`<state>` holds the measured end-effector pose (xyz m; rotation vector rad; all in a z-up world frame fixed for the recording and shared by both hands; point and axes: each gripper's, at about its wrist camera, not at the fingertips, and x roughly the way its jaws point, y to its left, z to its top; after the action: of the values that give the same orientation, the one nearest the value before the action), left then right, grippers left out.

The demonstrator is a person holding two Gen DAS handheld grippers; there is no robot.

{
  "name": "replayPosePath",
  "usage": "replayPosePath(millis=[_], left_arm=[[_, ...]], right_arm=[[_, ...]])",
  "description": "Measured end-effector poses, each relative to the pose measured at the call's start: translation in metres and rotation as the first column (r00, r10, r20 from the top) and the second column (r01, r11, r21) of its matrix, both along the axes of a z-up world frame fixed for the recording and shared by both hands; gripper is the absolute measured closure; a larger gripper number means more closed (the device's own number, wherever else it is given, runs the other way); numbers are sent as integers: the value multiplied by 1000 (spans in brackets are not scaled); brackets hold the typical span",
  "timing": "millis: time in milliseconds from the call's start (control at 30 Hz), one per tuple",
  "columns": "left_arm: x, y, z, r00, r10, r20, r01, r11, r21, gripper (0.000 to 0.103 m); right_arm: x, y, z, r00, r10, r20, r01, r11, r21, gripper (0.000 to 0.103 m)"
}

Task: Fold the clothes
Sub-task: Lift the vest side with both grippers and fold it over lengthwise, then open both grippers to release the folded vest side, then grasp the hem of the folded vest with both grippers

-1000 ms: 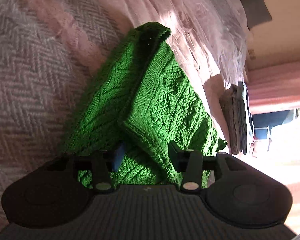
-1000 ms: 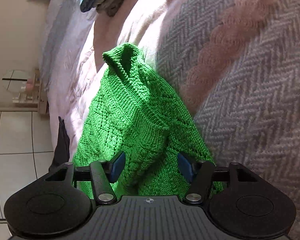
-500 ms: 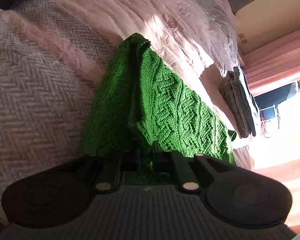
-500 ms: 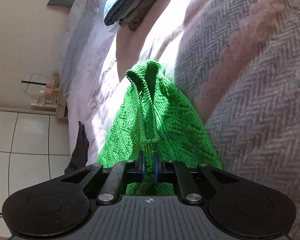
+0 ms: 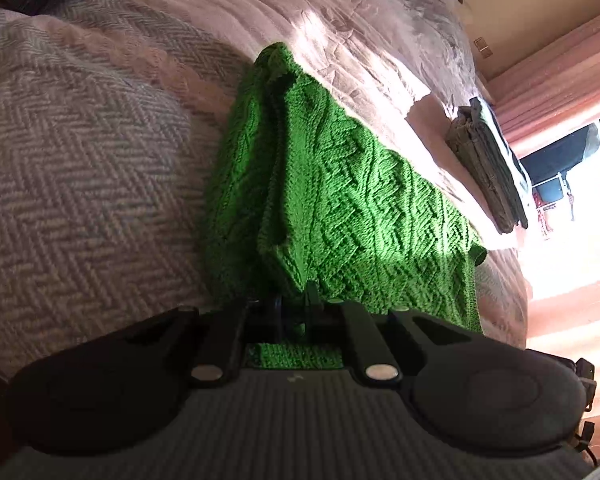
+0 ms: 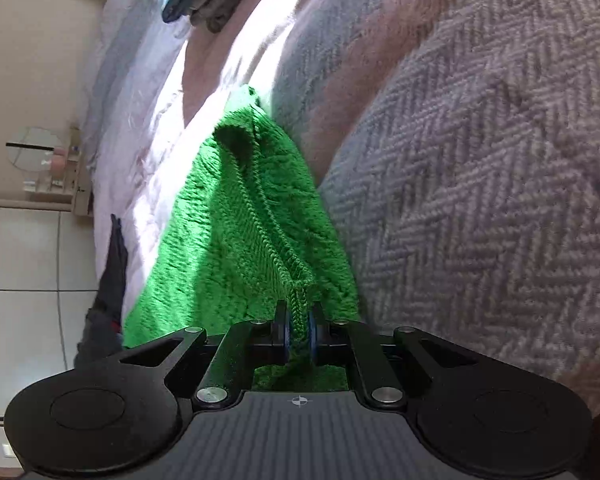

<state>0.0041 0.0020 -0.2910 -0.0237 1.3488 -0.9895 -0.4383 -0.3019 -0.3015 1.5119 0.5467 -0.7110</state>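
Observation:
A bright green cable-knit sweater (image 5: 340, 200) lies on the bed, its near end lifted and pulled taut. My left gripper (image 5: 295, 312) is shut on the near edge of the knit, and the fabric stretches away from it towards the far end. In the right wrist view the same green sweater (image 6: 236, 248) rises to my right gripper (image 6: 299, 330), whose blue pads pinch a ribbed edge between them. The part of the sweater under each gripper body is hidden.
A grey herringbone blanket (image 5: 80, 152) covers the bed beside the sweater, with a pale pink cover (image 5: 360, 40) beyond. A stack of folded clothes (image 5: 488, 168) sits further along the bed. Tiled floor (image 6: 24, 280) and a dark garment (image 6: 114, 272) lie past the bed's edge.
Both grippers went from open around the sweater's edge to shut on it. They have since lifted and drawn the edge back, stretching the knit taut.

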Motion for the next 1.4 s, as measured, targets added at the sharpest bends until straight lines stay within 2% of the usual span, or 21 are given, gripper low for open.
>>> replayPosePath(millis=[167,200,267,300,333,433,500,567,600,633,700,800,900,967,1033,1067,1133,1167,1267,1333,1400], left_arm=[[5,0,2,1000,-15,-7,15,999,30,89],[8,0,6,1000,-26,-8,27,999,46,87],[14,-1,16,999,-49,3,49,996,80,82],[18,-2,22,998,-60,15,58,993,98,80],[22,-2,29,997,-66,35,62,992,111,80],[39,-8,46,989,-67,131,46,987,152,79],[51,-19,56,974,-72,215,37,986,165,79],[59,-45,58,959,-101,263,65,988,144,80],[60,-60,58,950,-118,290,83,988,131,80],[58,-79,56,936,-144,322,113,987,111,80],[53,-117,52,900,-201,388,181,980,87,79],[43,-169,34,849,-280,449,265,959,99,80],[33,-201,13,805,-347,481,330,936,123,80],[29,-209,-3,767,-389,511,358,919,162,80],[31,-205,-22,724,-420,546,360,907,220,83],[37,-198,-29,718,-420,555,346,907,239,89],[55,-178,-35,759,-362,541,314,932,184,94],[63,-171,-33,777,-339,531,290,941,175,100],[78,-159,-15,829,-274,487,257,961,104,100],[79,-158,-4,825,-253,505,254,965,70,99],[81,-162,-5,819,-253,514,251,965,76,96]], right_arm=[[11,4,1,995,67,-74,-67,998,-10,93],[14,1,6,990,95,-100,-97,995,-16,77],[18,-3,20,976,135,-173,-146,988,-53,57],[19,-5,28,965,146,-218,-168,982,-83,31],[21,-7,37,955,151,-257,-189,974,-128,28],[30,-13,62,907,150,-394,-270,925,-268,28],[42,-20,71,893,140,-427,-307,884,-353,28],[64,-28,73,887,158,-434,-356,833,-424,38],[83,-32,72,883,183,-432,-385,809,-445,47],[101,-36,70,879,208,-430,-413,783,-465,57],[141,-43,62,871,266,-413,-461,732,-501,67],[201,-42,52,833,343,-435,-547,628,-553,67],[248,-34,33,766,396,-507,-643,497,-583,67],[271,-30,15,721,422,-550,-693,421,-586,67],[276,-32,-9,669,414,-617,-743,377,-552,67],[265,-37,-16,671,412,-617,-742,388,-547,67],[244,-48,-28,675,409,-615,-737,410,-537,67],[232,-53,-27,685,407,-604,-727,437,-530,67],[203,-66,-18,724,392,-567,-685,505,-526,67],[193,-69,-5,758,371,-536,-647,536,-543,67],[190,-72,4,790,330,-516,-606,544,-581,67]])
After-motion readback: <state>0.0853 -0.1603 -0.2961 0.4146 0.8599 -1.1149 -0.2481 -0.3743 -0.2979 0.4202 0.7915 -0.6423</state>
